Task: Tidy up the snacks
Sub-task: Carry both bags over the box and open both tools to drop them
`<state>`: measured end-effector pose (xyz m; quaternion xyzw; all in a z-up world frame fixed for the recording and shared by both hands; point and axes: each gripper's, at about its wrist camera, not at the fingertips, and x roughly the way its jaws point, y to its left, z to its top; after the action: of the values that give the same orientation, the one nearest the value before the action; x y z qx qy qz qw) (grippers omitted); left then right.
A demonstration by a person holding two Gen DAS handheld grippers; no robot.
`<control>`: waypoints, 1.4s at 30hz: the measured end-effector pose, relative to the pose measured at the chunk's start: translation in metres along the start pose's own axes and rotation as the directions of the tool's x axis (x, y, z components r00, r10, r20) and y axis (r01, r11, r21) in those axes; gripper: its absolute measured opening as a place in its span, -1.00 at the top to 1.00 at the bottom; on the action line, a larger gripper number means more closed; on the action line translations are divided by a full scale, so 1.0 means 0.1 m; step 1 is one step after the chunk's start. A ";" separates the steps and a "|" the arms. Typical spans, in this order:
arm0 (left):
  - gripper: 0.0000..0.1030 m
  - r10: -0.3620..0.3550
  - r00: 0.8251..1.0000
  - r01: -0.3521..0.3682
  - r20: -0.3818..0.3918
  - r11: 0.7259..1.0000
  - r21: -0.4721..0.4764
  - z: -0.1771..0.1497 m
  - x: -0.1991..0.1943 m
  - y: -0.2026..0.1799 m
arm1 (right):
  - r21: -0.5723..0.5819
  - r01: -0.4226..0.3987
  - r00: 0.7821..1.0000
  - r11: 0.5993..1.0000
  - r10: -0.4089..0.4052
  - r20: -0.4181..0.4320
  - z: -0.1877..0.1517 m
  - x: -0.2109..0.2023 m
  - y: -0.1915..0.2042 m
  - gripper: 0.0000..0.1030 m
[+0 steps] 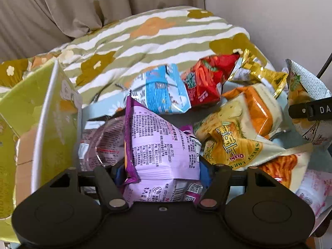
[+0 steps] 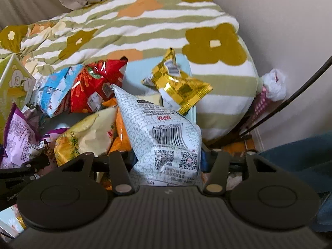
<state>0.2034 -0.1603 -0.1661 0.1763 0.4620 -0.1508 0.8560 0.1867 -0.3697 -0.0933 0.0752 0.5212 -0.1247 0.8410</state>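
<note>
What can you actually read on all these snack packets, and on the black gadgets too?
"Oishi": yellow corn-snack bag, printed upside down.
"MPM" and "6 909409 023099": white patterned bag clamped in the right gripper, also upside down.
"(021)": lilac purple-edged bag clamped in the left gripper.
"DA": black gadget at the right edge, cut off.
"GenR": black gadget at the left, cut off.
Chinese fine print, QR codes: too small.

The left gripper (image 1: 161,172) clamps a purple snack bag (image 1: 161,145) between its fingers; a green box (image 1: 47,124) stands just to its left, a yellow corn-snack bag (image 1: 232,145) to its right, a blue packet (image 1: 161,91) beyond.
</note>
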 end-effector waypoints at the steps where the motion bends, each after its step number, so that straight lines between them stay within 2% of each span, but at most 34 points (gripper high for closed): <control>1: -0.35 0.004 1.000 -0.004 0.009 1.000 0.001 0.00 -0.05 0.00 | 0.002 -0.003 1.000 1.000 0.003 0.010 0.01 -0.05 0.00 -0.28; 10: -0.35 0.049 0.995 -0.045 0.084 0.998 -0.050 0.04 -0.60 0.17 | -0.017 -0.056 0.994 0.998 0.058 0.091 0.09 -0.52 0.11 -0.27; 18: -0.35 0.160 0.977 -0.134 0.141 0.975 -0.176 0.01 -1.06 0.70 | -0.128 -0.146 0.971 0.981 0.167 0.172 0.30 -0.88 0.65 -0.27; 26: -0.35 0.249 0.949 -0.190 0.194 0.942 -0.278 -0.07 -1.35 1.53 | -0.265 -0.223 0.931 0.938 0.286 0.227 0.44 -1.16 1.66 -0.27; 34: -0.36 0.254 0.946 -0.183 0.200 0.930 -0.318 -0.11 -1.30 2.43 | -0.331 -0.294 0.904 0.897 0.373 0.210 0.66 -1.21 2.93 -0.27; 37: -0.36 0.242 0.951 -0.170 0.193 0.928 -0.331 -0.07 -1.16 2.73 | -0.335 -0.300 0.904 0.893 0.379 0.198 0.72 -1.12 3.35 -0.27; 42: -0.36 0.192 0.967 -0.127 0.168 0.934 -0.334 0.08 -0.81 3.13 | -0.282 -0.299 0.926 0.912 0.348 0.144 0.88 -0.71 3.85 -0.27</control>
<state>0.2985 0.1236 -0.0428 0.0562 0.3768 -0.0202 0.9243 0.3426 -0.0143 0.0081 0.0395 0.4297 0.0782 0.8987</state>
